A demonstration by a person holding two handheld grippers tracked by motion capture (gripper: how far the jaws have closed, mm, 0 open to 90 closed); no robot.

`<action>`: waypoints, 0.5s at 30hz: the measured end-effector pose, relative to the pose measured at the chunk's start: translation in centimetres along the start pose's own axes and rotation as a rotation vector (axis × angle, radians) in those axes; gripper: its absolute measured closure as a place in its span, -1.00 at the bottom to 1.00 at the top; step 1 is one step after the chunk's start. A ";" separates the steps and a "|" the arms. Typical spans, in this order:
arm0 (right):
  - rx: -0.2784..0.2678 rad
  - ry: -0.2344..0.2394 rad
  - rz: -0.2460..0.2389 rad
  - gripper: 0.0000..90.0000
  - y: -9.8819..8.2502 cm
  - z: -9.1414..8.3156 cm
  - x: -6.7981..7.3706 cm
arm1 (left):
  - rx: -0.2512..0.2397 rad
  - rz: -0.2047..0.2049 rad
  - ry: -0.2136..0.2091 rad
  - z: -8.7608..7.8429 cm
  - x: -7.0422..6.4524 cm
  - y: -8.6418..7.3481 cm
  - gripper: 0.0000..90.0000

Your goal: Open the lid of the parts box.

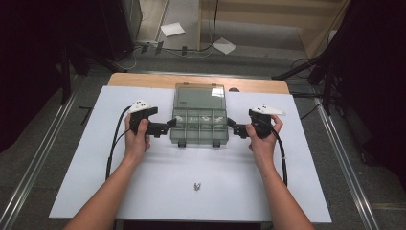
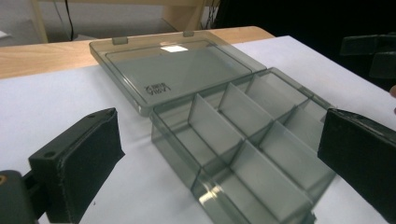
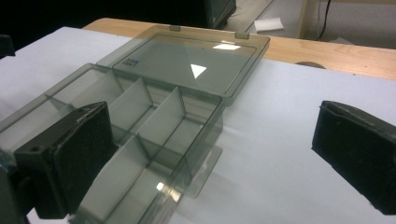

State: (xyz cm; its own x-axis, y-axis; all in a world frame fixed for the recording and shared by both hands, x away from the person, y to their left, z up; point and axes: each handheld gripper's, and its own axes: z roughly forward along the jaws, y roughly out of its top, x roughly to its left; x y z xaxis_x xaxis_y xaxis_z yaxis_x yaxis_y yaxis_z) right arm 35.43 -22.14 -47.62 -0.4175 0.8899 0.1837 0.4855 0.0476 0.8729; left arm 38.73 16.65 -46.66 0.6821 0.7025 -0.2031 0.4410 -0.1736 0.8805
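A clear grey compartment box sits open on the white table top, its lid laid flat behind it. Dividers split the box into several compartments, which look empty in both gripper views. My left gripper is open just beyond the box's left end, and its jaws straddle that end in the left gripper view. My right gripper is open at the box's right end. Neither holds anything. Two or three small metal parts lie near the front edge.
A strip of wooden table runs behind the white sheet. On the floor beyond lie papers, cables and black stand legs. Metal rails flank the table on both sides.
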 end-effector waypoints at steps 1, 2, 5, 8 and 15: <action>-0.001 0.003 0.005 -1.00 -0.2 -0.3 0.1 | 0.000 0.001 0.001 -0.2 -0.1 -0.2 -1.00; -0.002 0.004 -0.001 -1.00 -0.6 -0.8 0.4 | 0.000 0.004 0.003 -0.4 -0.2 -0.4 -1.00; -0.004 0.004 -0.007 -1.00 -1.0 -1.3 0.7 | -0.001 0.005 0.003 -1.2 -0.4 -1.0 -1.00; -0.004 -0.002 -0.016 -1.00 -1.7 -2.1 1.0 | -0.008 0.004 0.003 -2.0 -0.7 -1.5 -1.00; -0.014 0.002 -0.003 -1.00 -3.1 -3.7 1.4 | -0.022 0.003 0.005 -3.9 -1.4 -2.4 -1.00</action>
State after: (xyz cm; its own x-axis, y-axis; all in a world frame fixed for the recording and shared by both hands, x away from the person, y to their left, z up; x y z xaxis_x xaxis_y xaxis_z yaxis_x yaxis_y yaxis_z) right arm 30.49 -22.69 -48.41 -0.4205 0.8888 0.1823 0.4738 0.0437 0.8795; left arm 34.43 18.83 -46.85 0.6804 0.7055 -0.1983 0.4257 -0.1602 0.8905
